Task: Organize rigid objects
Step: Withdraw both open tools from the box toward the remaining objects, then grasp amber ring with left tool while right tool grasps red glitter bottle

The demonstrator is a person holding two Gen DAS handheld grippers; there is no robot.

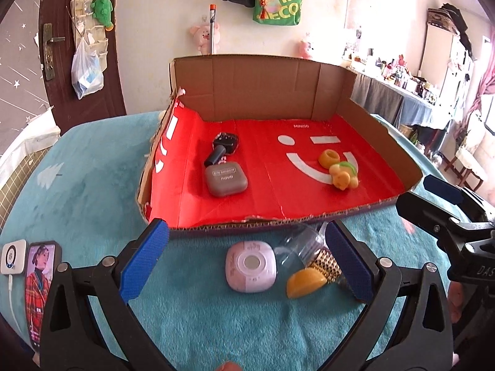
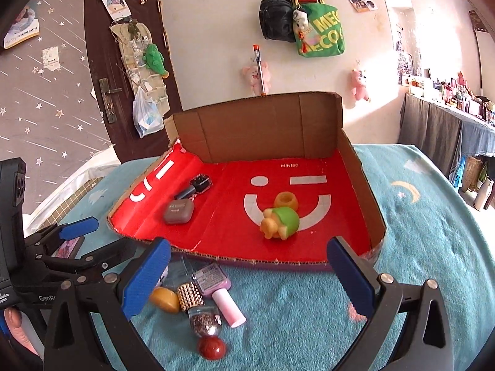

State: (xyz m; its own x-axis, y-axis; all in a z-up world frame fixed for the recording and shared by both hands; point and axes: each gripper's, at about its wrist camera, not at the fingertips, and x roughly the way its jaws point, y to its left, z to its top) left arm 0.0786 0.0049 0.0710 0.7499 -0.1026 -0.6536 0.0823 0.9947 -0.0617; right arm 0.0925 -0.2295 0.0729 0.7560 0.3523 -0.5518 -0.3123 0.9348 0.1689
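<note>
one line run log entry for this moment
left gripper: open, empty | right gripper: open, empty | cardboard tray: four items inside | blanket: items waiting

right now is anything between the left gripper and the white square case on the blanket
Nothing visible. The left gripper is open, and the white square case lies flat on the teal blanket between its fingers. The yellow half-round piece and gold-studded bottle lie close on the case's right, near the right finger.
</note>
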